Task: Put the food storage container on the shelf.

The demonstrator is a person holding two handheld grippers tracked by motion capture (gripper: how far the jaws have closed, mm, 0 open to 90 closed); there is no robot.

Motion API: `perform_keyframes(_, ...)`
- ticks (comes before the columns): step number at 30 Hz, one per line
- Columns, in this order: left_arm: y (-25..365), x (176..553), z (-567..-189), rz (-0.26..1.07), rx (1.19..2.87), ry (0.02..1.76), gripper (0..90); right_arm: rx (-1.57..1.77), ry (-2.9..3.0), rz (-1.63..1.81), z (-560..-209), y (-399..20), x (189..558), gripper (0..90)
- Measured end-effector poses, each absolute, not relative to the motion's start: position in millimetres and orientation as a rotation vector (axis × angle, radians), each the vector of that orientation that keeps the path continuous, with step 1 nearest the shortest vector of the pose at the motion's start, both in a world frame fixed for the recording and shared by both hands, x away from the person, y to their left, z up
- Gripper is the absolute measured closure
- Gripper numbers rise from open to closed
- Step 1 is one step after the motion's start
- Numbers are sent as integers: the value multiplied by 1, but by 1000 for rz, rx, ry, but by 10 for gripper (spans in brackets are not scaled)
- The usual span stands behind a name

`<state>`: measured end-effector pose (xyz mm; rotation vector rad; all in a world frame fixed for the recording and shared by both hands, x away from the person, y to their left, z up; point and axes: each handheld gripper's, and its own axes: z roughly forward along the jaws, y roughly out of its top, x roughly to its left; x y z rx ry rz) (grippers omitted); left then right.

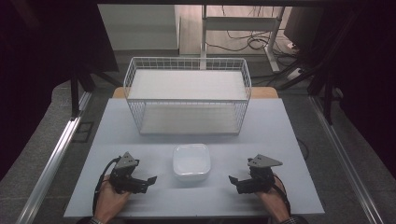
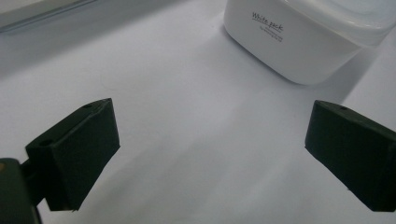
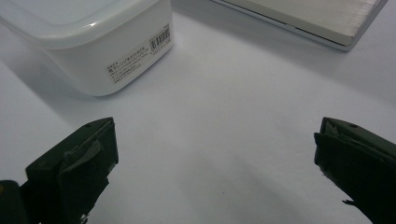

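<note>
While both claws rest low on the table [image 1: 140,130], the box [image 1: 191,160] sits between them, apart from each. The left claw [image 1: 148,180] is released, nothing between its jaws; the box lies ahead, to its right. The right claw [image 1: 233,181] is released too, box ahead-left. A basket [image 1: 187,95] stands beyond.

On the table [image 1: 280,140] — 1 white lidded box [image 1: 191,161], 1 wire basket [image 1: 187,95], 2 grippers.
</note>
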<state>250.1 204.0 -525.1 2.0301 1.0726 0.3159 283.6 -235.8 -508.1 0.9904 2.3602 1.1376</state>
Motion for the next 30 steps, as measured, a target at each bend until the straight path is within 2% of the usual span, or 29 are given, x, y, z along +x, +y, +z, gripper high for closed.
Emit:
perform_keyframes(12,203,253,-528,379,2019,1042,11,992,2369,1141,-508,-234,284,0)
perform_keyframes(20,192,257,-519,235,1970,1017,19,982,2395,1194,-500,-223,287,0)
perform_keyframes(30,177,268,-508,189,1960,983,27,999,2401,1237,-485,-204,294,0)
